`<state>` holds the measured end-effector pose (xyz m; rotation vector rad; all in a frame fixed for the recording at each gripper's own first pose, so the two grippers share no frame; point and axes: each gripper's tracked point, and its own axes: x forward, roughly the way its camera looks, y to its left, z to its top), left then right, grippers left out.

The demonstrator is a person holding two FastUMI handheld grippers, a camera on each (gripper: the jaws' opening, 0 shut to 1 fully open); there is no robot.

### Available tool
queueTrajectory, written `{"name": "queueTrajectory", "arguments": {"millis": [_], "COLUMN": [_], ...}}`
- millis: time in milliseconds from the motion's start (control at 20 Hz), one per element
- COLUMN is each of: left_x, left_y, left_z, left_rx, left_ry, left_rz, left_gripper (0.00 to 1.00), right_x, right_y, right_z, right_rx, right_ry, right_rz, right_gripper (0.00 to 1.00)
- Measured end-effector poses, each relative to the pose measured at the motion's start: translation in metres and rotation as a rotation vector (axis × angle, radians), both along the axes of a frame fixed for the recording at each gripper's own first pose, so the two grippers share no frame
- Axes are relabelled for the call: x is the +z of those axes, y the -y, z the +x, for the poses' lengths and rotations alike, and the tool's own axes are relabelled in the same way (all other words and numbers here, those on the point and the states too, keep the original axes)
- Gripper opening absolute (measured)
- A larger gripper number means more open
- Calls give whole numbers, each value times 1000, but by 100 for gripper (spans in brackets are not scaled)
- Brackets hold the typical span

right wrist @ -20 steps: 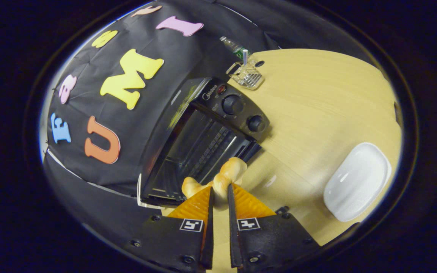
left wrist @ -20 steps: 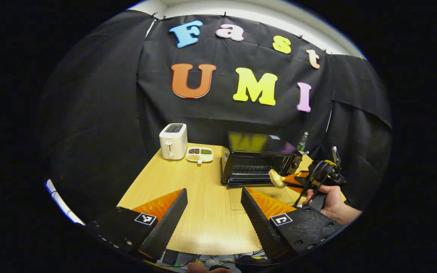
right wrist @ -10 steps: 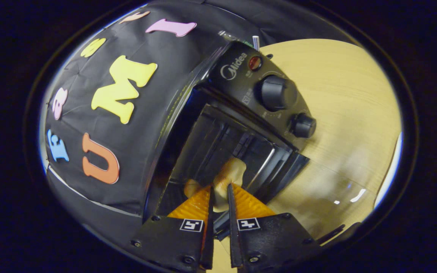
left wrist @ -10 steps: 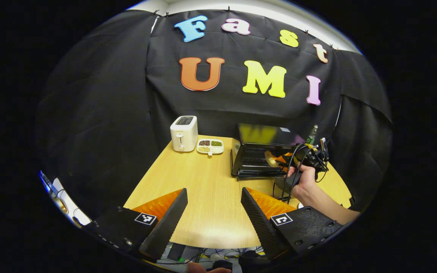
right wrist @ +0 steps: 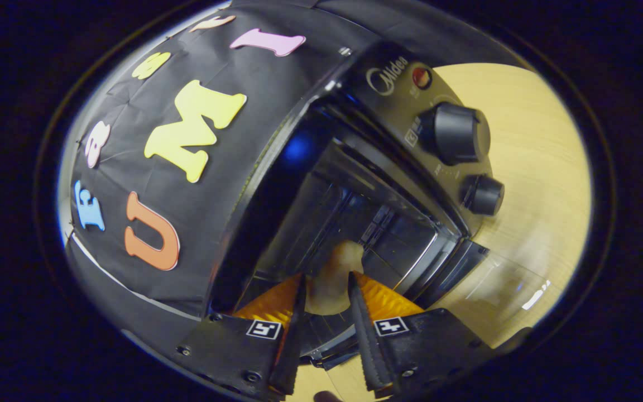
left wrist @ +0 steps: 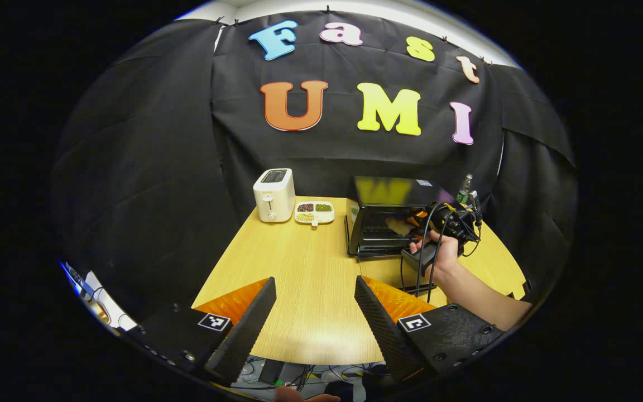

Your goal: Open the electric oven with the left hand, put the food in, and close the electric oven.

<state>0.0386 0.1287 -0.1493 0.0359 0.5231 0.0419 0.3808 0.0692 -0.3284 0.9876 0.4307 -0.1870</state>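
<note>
Left gripper [left wrist: 313, 304], nearest in the left gripper view: fingers spread wide over the wooden table [left wrist: 310, 268], nothing between them. Right gripper [right wrist: 326, 290], in the right gripper view: fingers slightly parted around the pale food [right wrist: 332, 273]; whether both still press on it cannot be told. The food's lower part is hidden by the fingers; its tip lies inside the cavity of the electric oven [right wrist: 355, 184], whose door is down and whose interior is dim. Farther off in the left gripper view, a hand [left wrist: 436, 251] holds the right gripper at the oven mouth. Beyond stand a white toaster [left wrist: 274, 195] and a divided dish [left wrist: 314, 213] holding small dark, green and pale portions, too small to identify.
</note>
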Motion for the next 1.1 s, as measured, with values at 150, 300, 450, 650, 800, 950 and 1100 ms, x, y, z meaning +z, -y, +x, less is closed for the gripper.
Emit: {"name": "queueTrajectory", "arguments": {"millis": [150,300,450,650,800,950,1100], "left_x": [-1,-5,-4,-7,-19,-35,-53], "left_y": [2,8,19,37,55,76,94], "left_z": [1,1,5,11,16,19,20], "left_rx": [-9,-6,-13,-52,-81,-107,-135], "left_ry": [11,14,38,70,67,44,20], "left_rz": [-11,-52,-84,-88,-104,-122,-122], "left_gripper": [94,94,94,94,94,94,94], "right_x": [0,6,23,47,70,92,105], "right_y": [4,18,29,46,67,87,106], "right_z": [-20,-54,-85,-135,-176,-222,-265], "right_rx": [35,62,78,125,133,112,74], "right_ry": [-13,-43,-42,-46,-42,-51,-70], "right_rz": [-79,-222,-309,-428,-549,-616,-643], "right_gripper": [58,87,93,92,92,95,95]}}
